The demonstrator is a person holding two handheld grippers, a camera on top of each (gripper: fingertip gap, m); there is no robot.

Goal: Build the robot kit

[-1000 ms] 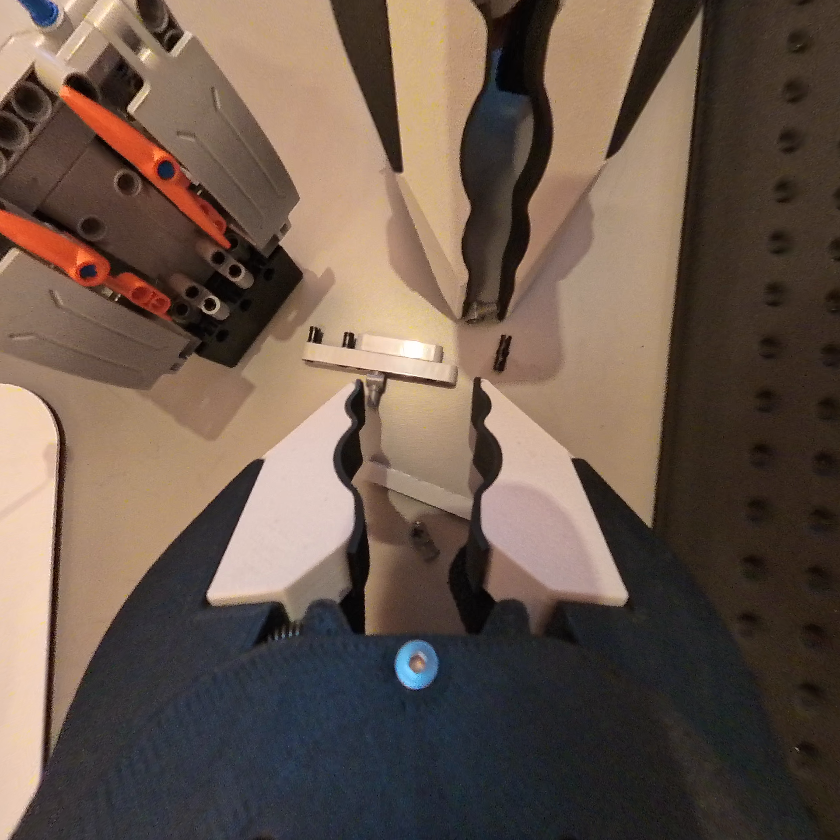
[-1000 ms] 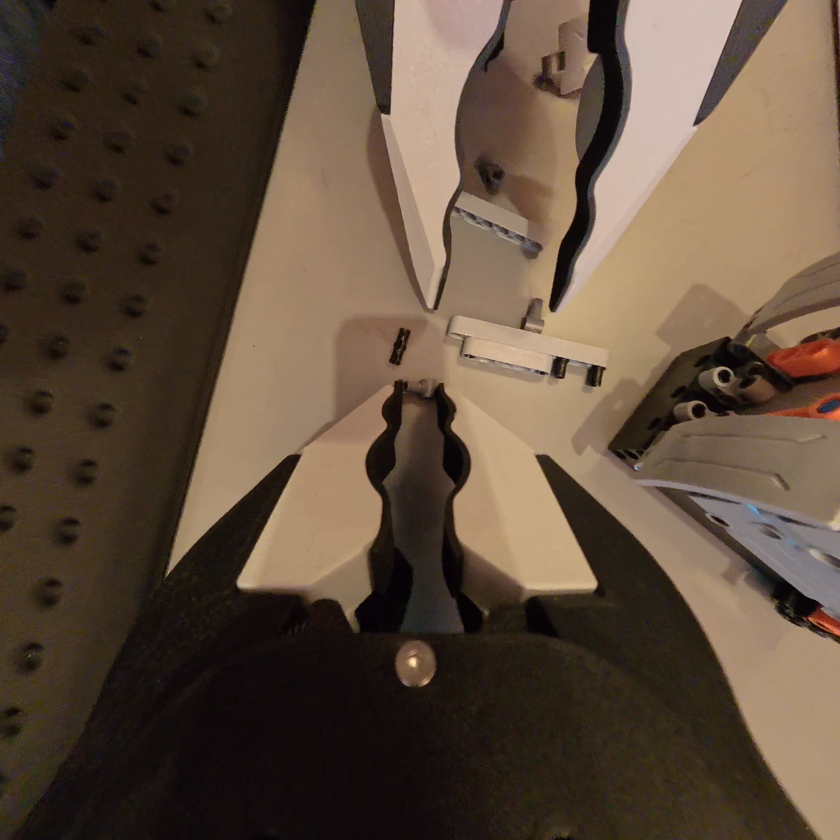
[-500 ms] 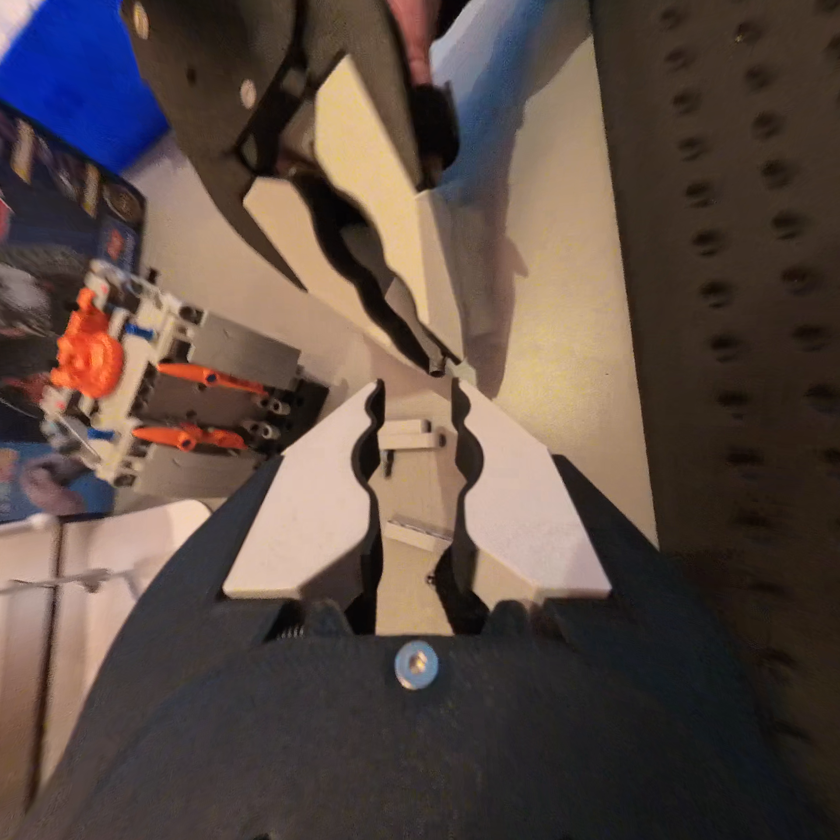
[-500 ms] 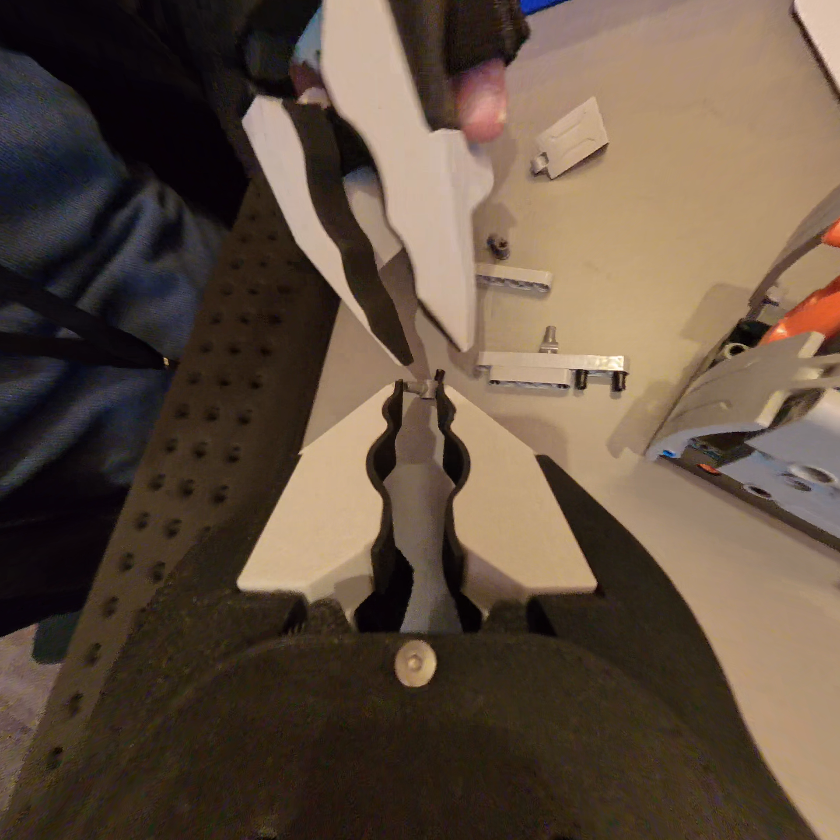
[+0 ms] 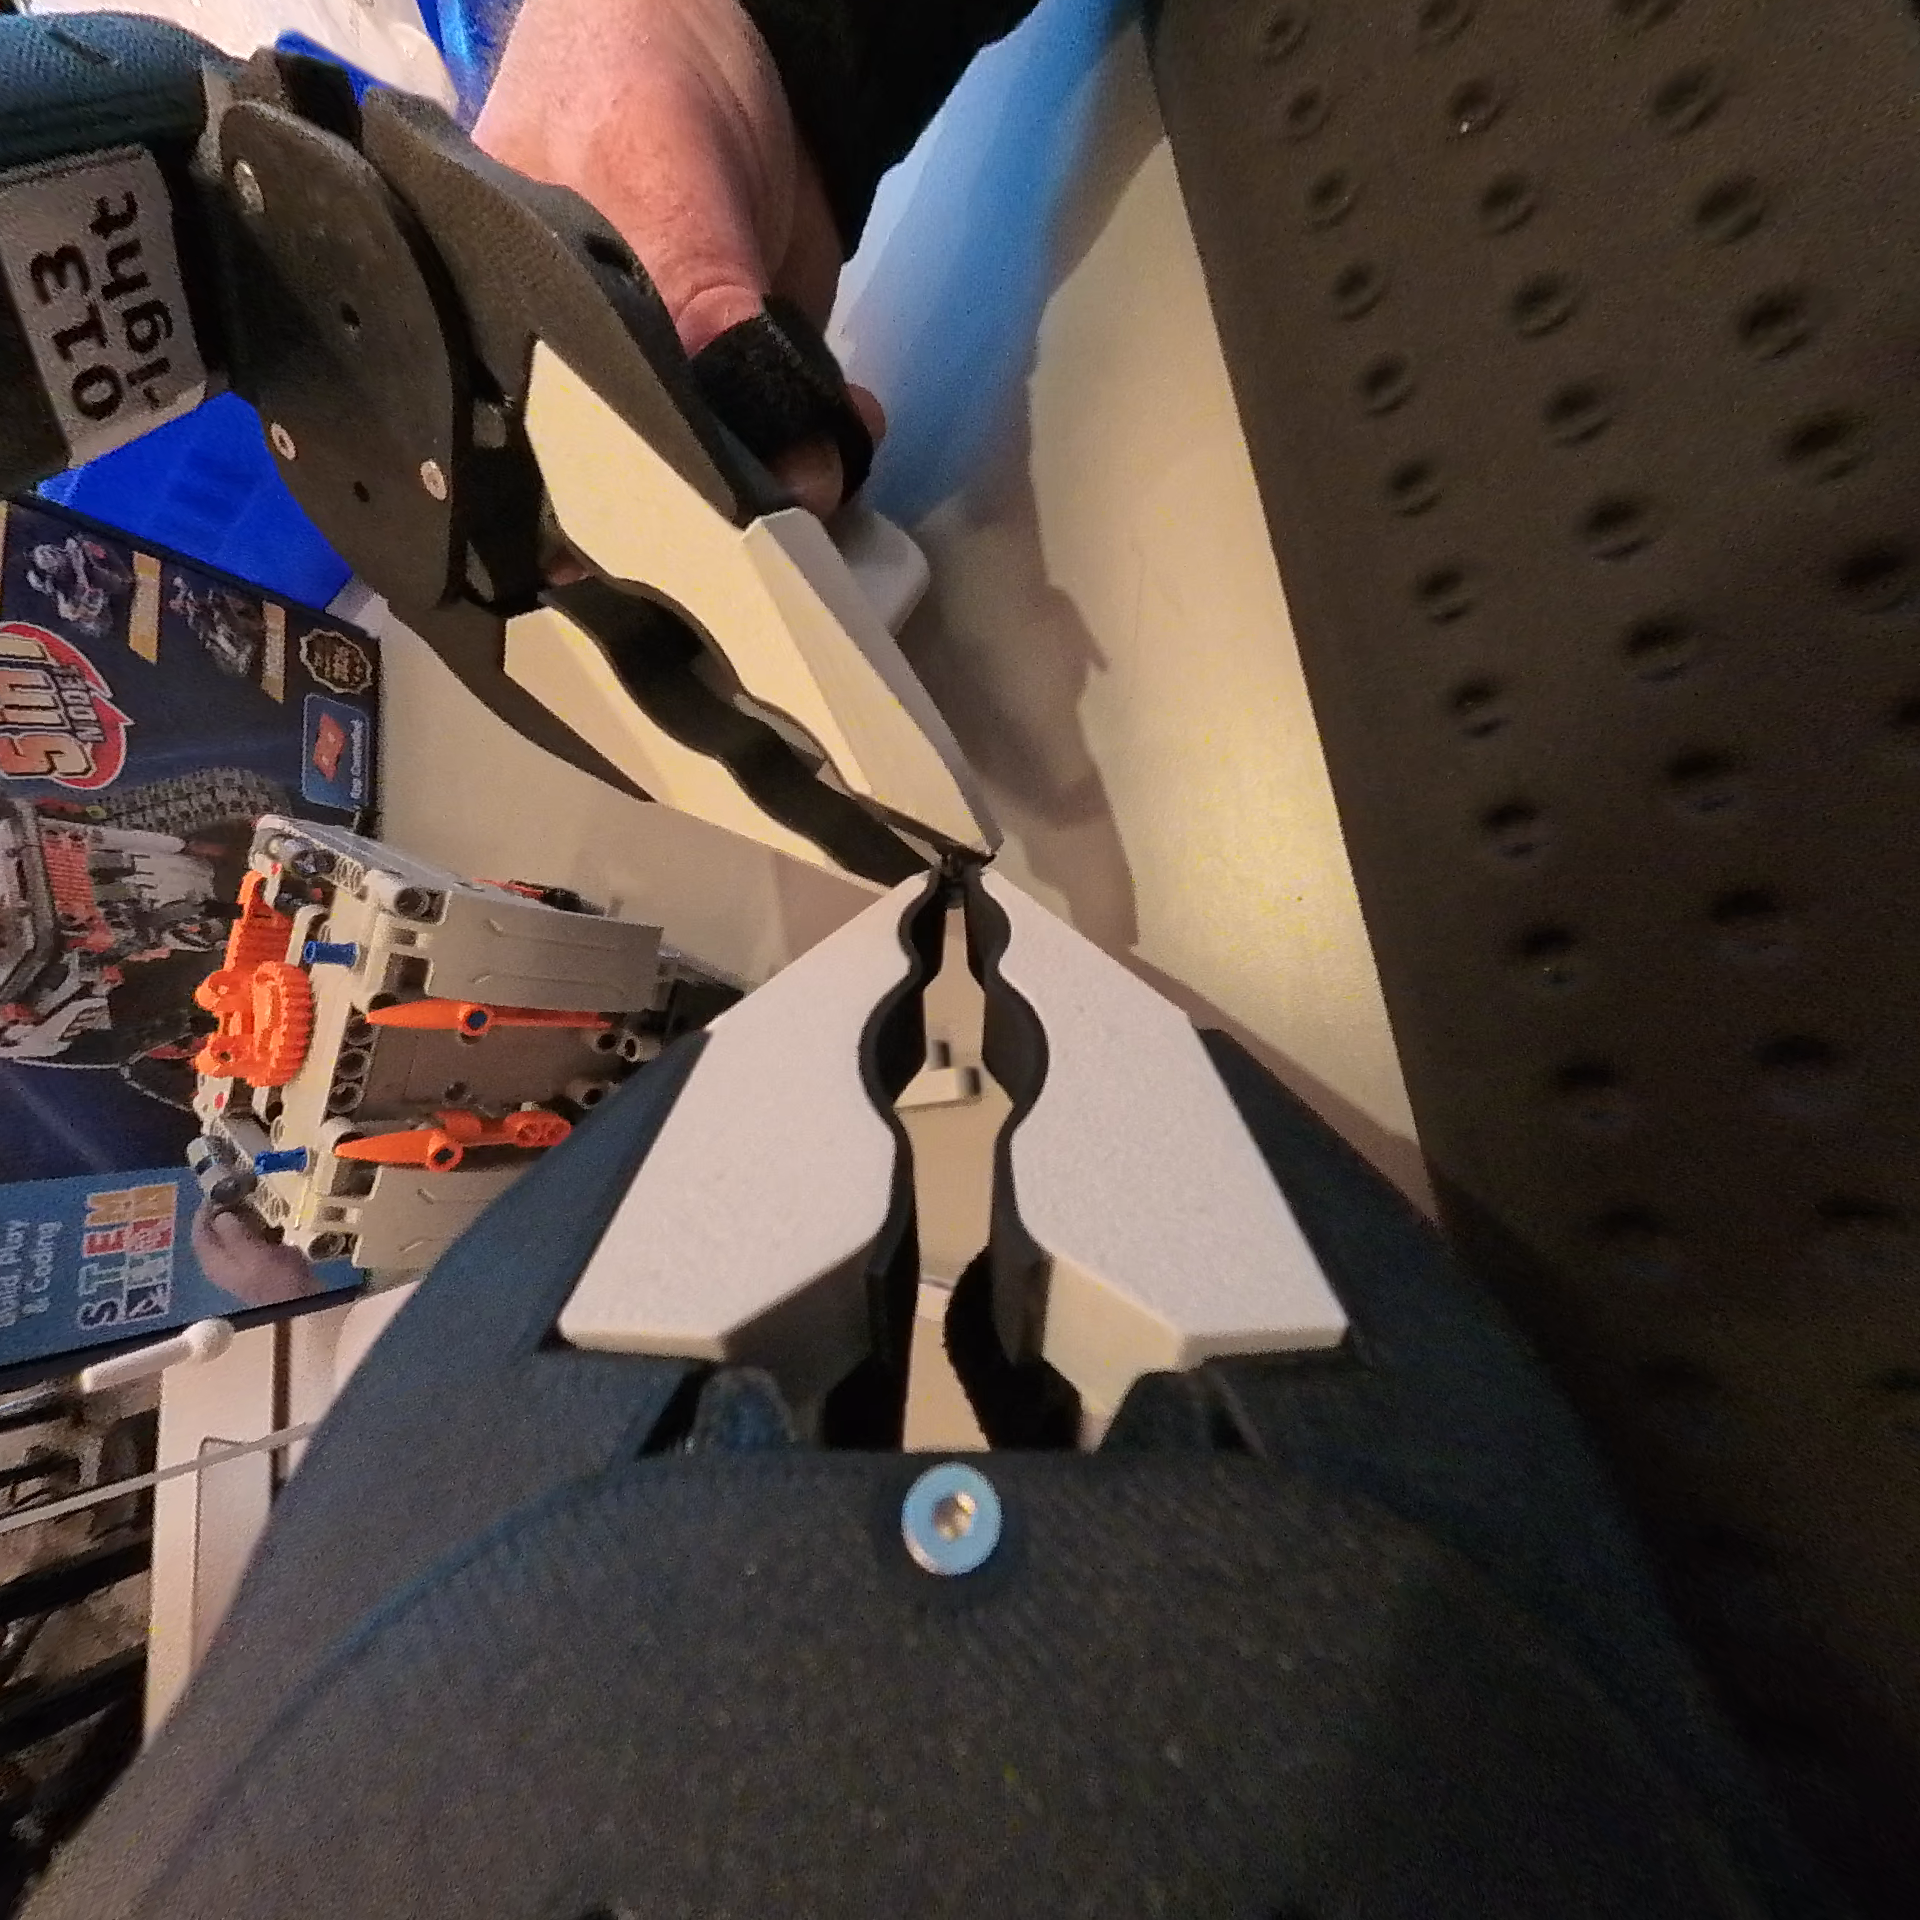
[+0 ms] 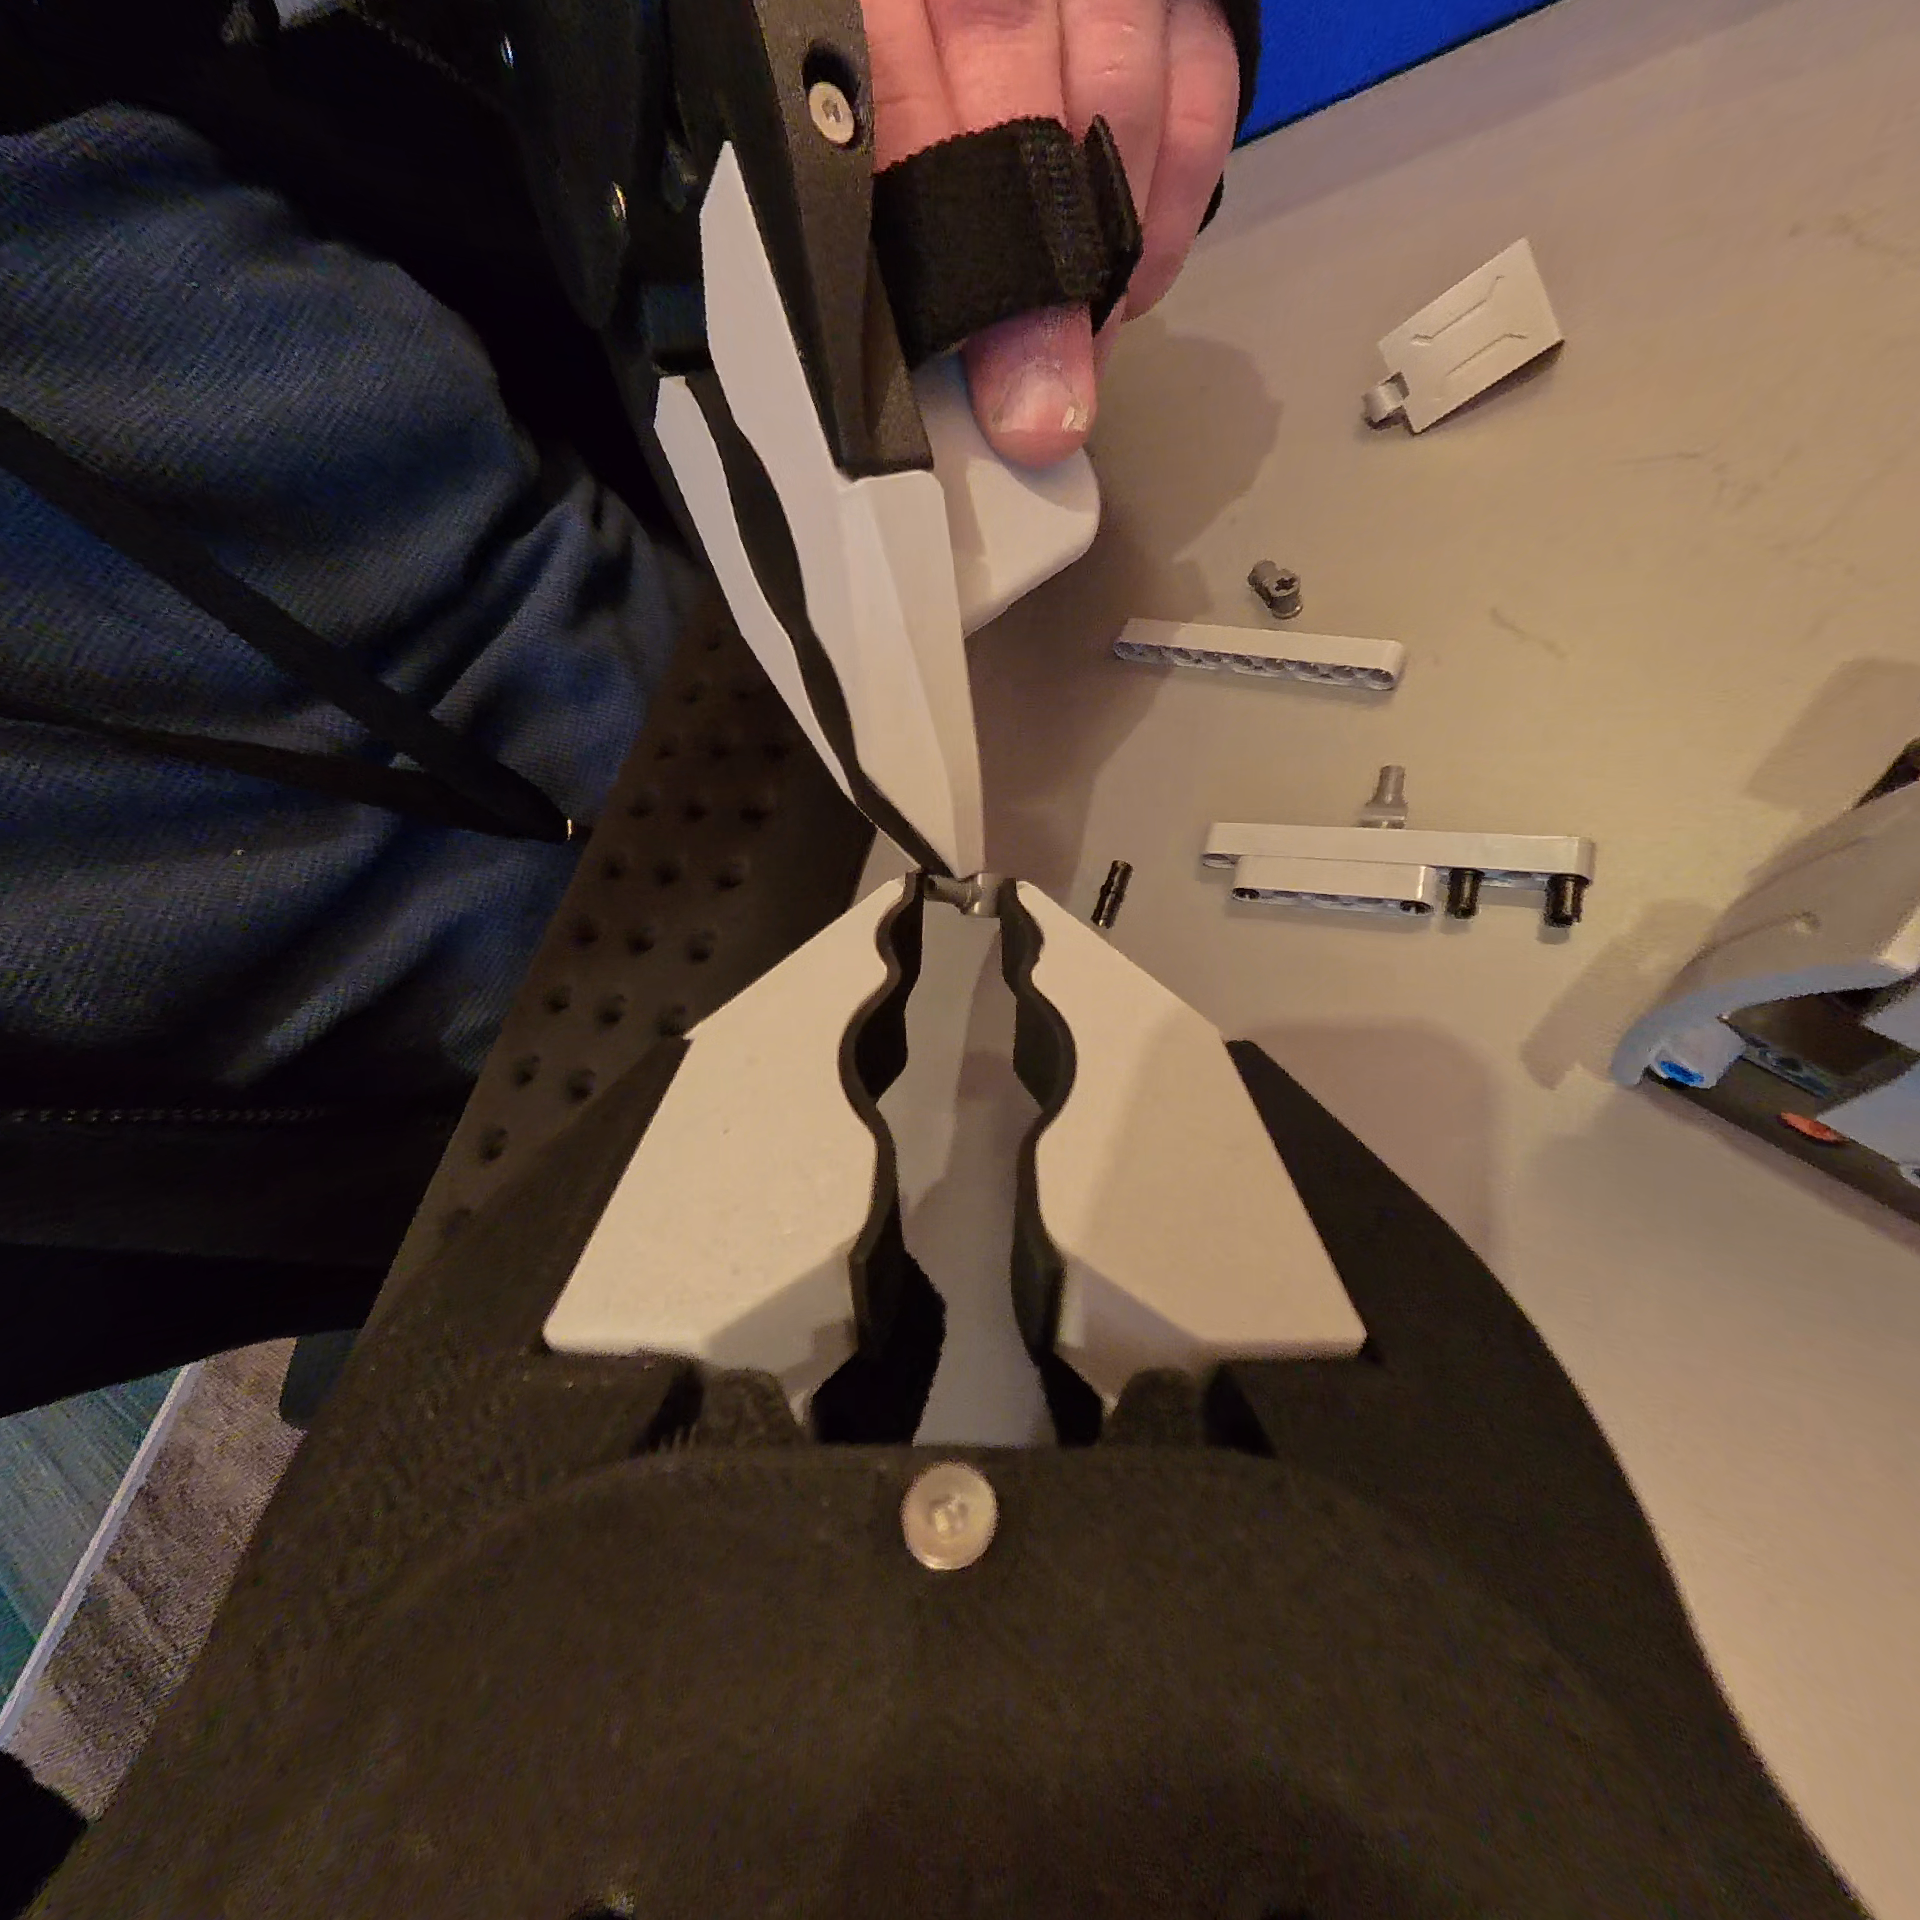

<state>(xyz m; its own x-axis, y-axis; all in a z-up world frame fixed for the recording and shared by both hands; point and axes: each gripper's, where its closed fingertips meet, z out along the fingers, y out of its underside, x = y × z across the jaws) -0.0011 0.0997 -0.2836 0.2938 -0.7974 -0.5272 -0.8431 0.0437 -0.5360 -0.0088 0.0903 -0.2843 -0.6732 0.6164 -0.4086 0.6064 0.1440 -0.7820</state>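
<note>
- Grey, a small connector piece (image 6: 961, 891) sits pinched crosswise between the right claw (image 6: 961, 896) tips at frame centre, above the desk (image 6: 1558, 520).
- The left claw (image 6: 951, 857) descends from the upper left, its tips pressed together and meeting that piece — whether it grips anything cannot be told.
- Just right lies a black pin (image 6: 1110, 891), then a grey beam assembly (image 6: 1397, 860), with a longer beam (image 6: 1257, 655) above.
- A grey-and-orange model (image 5: 416, 1049) stands at the left-wrist frame's left.

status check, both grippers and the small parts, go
Right gripper shut on small grey connector piece. Left gripper tips closed, meeting it from above; contents unclear. Small black pin and stacked grey beams with black pins lie on beige table.
</note>
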